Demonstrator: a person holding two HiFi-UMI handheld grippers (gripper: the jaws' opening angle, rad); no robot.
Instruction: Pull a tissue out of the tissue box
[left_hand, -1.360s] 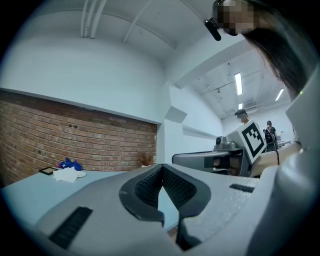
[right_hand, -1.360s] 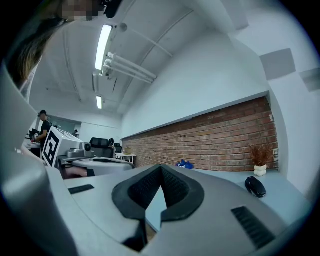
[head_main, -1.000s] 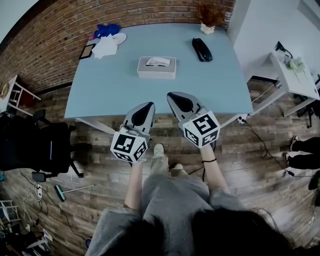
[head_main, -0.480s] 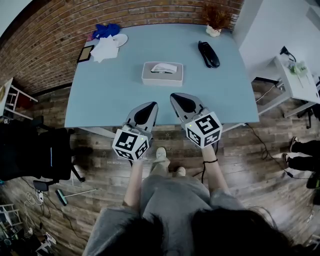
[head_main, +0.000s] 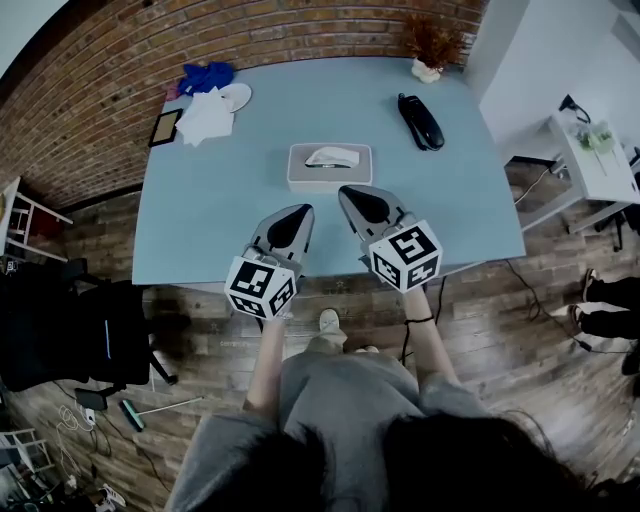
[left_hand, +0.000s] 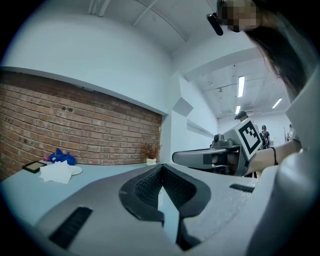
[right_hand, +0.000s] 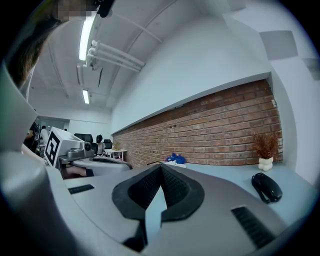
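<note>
Plainly the box (head_main: 300, 180) sits alone at the middle of the blue surface (head_main: 210, 200), with one white tissue (head_main: 331, 157) bunched up out of the slot in its top. I judge that tissue to be very light, limp and easy to tear, so it wants a gentle pinch on the raised fold that stands clear of the slot, not down at the opening, followed by a straight upward draw. The box looks light too and may lift or slide along with the tissue; a second gripper pressing on its top beside the slot could steady it. The left gripper (head_main: 297, 211) and right gripper (head_main: 351, 192) hang side by side on the near side of the box, the right one closest to its near edge. Both sets of jaws are pressed together at the tips with nothing between them.
</note>
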